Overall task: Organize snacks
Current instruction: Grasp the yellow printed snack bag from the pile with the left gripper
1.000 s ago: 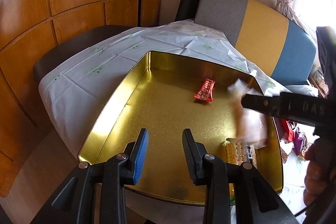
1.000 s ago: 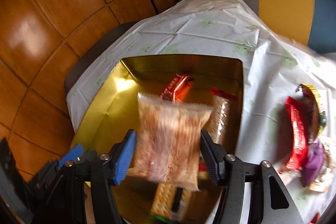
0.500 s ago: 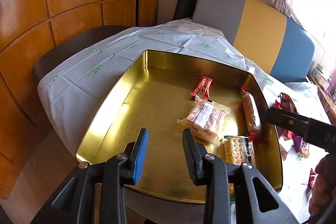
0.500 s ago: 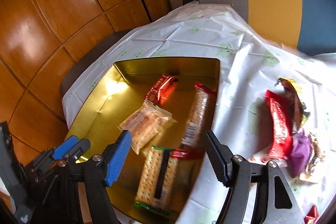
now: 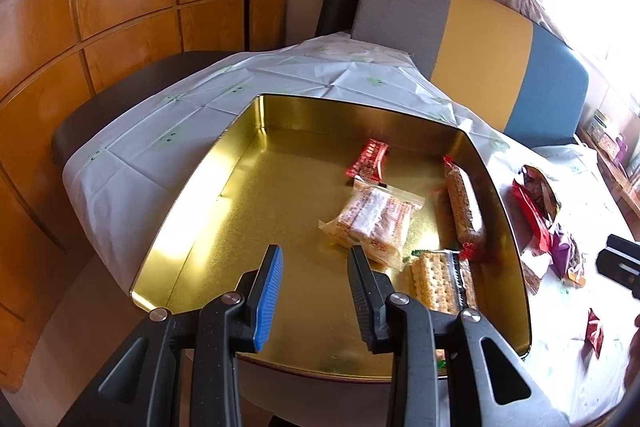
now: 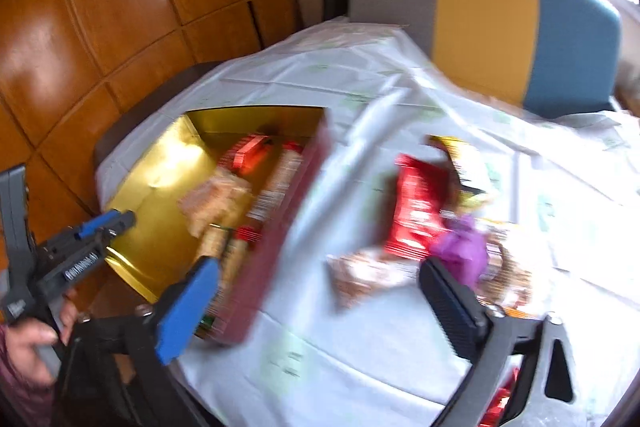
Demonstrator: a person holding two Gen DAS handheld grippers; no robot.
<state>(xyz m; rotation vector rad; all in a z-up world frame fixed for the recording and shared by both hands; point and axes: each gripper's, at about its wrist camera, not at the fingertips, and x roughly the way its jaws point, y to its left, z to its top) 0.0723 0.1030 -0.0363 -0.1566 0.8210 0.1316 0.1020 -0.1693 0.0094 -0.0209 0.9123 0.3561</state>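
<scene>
The table (image 5: pixel 120 171) wears a white cloth, and on it sits a gold tin tray (image 5: pixel 224 195), the landmark here. Inside the tray, towards its right wall, lie four snacks: a long wafer pack (image 5: pixel 464 211) along that wall, a clear biscuit bag (image 5: pixel 374 217) just left of it, a cracker pack (image 5: pixel 436 279) at the near right corner, and a small red bar (image 5: pixel 370 159) nearer the far wall. Right of the tray, on the cloth, a loose heap of snacks waits, among them a red packet (image 6: pixel 418 207) and a purple wrapper (image 6: pixel 460 251), both blurred.

The left gripper (image 5: pixel 314 285) hovers above the tray's near edge, its fingers apart with nothing between them. The right gripper (image 6: pixel 320 297) hangs over the cloth right of the tray; its fingers have just been opening, now spread wide and empty.
</scene>
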